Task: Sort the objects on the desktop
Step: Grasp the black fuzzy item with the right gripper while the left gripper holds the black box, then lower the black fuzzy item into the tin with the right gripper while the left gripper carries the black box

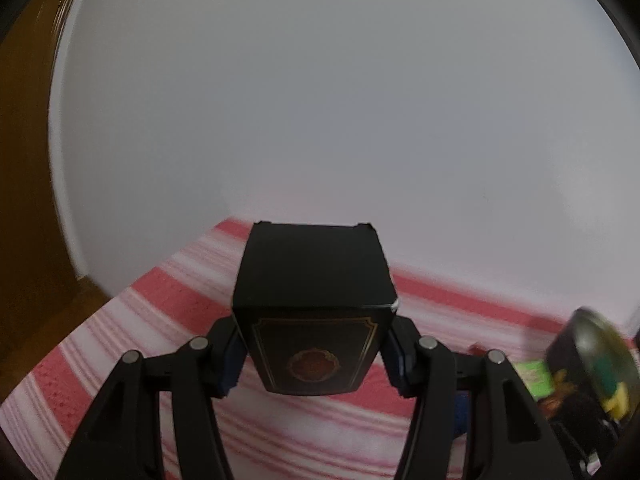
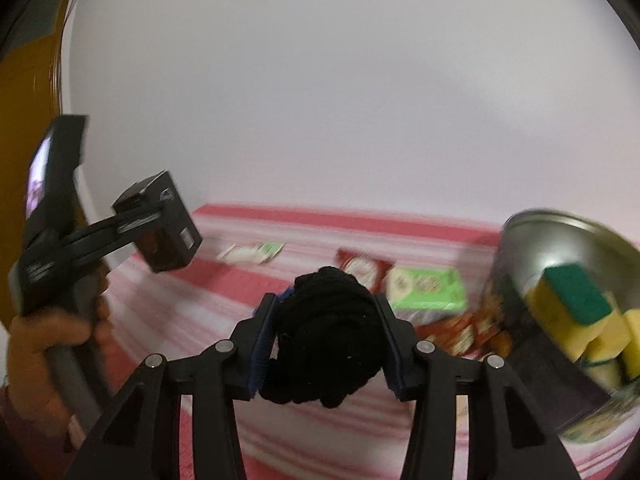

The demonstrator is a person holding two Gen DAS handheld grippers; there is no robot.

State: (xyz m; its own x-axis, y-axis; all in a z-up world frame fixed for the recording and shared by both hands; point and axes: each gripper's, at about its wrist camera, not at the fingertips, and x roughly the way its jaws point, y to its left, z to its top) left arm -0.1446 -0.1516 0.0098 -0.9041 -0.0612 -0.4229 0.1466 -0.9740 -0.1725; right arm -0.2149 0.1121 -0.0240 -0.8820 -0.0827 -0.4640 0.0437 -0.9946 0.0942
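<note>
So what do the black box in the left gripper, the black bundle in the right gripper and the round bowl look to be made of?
Black box: probably printed cardboard, matte, with sharp folded edges and a gold frame.
Black bundle: soft knit or fleece fabric, fuzzy and light-absorbing; exact item unclear.
Bowl: metal, likely stainless steel, with a brushed grey sheen inside and a bright rim.

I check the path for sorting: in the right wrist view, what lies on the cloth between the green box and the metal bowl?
In the right wrist view, red snack packets lie between the green box and the metal bowl, blurred, on the striped cloth.
</note>
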